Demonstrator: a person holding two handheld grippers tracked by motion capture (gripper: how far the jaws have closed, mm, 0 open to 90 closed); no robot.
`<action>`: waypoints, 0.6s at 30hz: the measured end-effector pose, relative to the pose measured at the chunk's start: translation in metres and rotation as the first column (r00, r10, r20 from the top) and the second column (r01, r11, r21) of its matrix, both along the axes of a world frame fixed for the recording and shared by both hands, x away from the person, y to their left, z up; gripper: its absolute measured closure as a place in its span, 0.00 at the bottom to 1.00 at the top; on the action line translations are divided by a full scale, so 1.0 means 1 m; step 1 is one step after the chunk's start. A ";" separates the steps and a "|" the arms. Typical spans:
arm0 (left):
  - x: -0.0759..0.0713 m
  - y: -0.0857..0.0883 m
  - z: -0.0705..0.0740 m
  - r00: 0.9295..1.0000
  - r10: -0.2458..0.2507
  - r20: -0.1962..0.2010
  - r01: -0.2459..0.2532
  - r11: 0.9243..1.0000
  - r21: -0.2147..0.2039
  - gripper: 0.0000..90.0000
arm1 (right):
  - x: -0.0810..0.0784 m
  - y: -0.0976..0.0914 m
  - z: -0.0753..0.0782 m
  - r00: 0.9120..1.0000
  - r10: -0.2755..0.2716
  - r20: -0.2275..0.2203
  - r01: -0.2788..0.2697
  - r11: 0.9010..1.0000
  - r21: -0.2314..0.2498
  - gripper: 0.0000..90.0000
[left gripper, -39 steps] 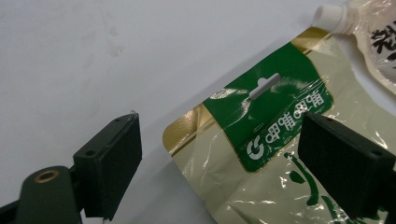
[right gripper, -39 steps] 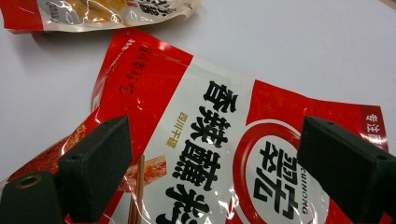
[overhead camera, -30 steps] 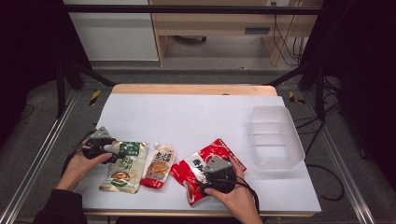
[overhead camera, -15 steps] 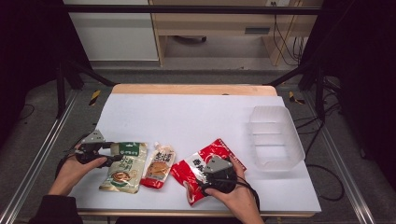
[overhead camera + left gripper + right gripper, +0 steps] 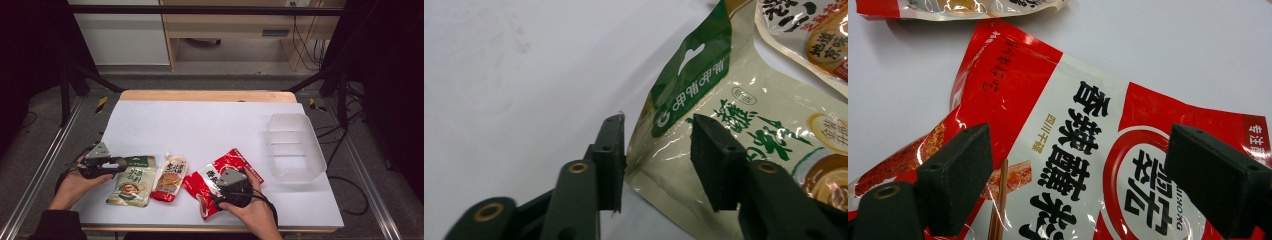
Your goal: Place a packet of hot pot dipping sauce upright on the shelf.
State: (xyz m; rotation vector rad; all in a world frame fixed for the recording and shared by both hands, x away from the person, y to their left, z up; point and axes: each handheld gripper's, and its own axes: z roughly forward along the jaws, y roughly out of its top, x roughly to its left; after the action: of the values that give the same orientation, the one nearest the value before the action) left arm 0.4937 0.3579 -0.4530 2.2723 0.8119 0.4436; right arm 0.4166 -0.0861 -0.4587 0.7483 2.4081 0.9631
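Three snack packets are laid near the table's (image 5: 210, 125) front edge. The left gripper's (image 5: 658, 150) fingers, just closing, straddle the green packet's (image 5: 131, 181) left corner without pressing, while the right gripper's (image 5: 1078, 185) fingers are spread above the red packet (image 5: 1083, 150).

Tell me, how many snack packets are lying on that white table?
3. The green packet lies at the left, the small orange packet in the middle, and the red packet at the right, partly under a hand. None seem hidden.
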 end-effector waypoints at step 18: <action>-0.007 0.004 0.032 0.998 0.060 0.016 -0.059 0.997 -0.048 1.00 | 0.000 -0.001 0.002 1.000 -0.003 0.003 0.003 1.000 0.011 0.14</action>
State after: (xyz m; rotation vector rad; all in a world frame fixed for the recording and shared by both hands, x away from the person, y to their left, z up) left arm 0.4862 0.3623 -0.4210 2.2018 0.8742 0.4658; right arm 0.4167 -0.0874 -0.4571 0.7530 2.4003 0.9760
